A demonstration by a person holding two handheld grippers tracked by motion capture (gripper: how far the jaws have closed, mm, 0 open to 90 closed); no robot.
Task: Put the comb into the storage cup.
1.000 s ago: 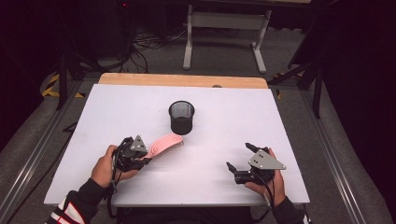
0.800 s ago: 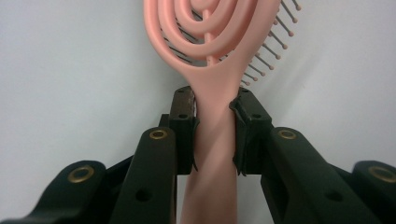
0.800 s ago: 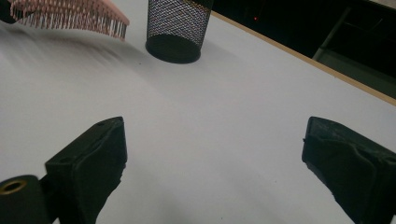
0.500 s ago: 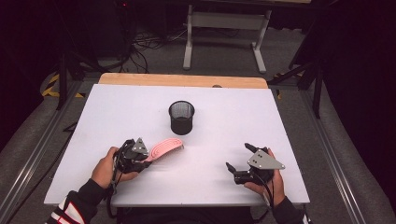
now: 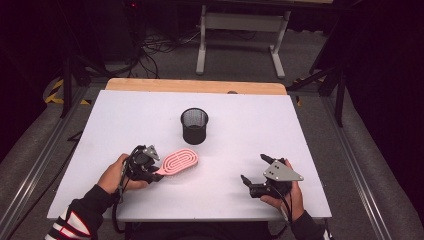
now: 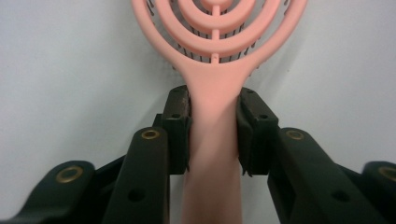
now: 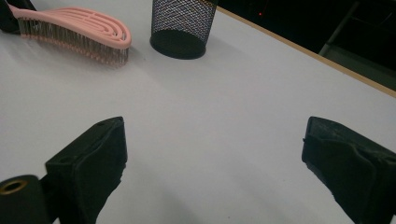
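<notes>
- Left gripper (image 5: 156,170), lower left of the high view: we log it in the person's left hand (image 5: 116,174) over the white table (image 5: 125,115), jaws pointing right. In the left gripper view its two black pads (image 6: 180,126) sit against both sides of a pink handle, clamped on it.
- Pink hairbrush (image 5: 176,162), left of centre in the high view: we record it with its handle between the left jaws and its oval, slotted head reaching right and slightly up. In the right gripper view, upper left, its bristles point down to the table surface; whether they rest on it we cannot tell.
- Black mesh cup (image 5: 194,125), centre of the high view: we list it upright on the table, above and just right of the brush head, near it but apart.
- Right gripper (image 5: 252,168), lower right of the high view: we note it held in the person's right hand (image 5: 285,192), well apart from brush and cup. In the right gripper view its jaws stand wide, released, with bare table between them.
</notes>
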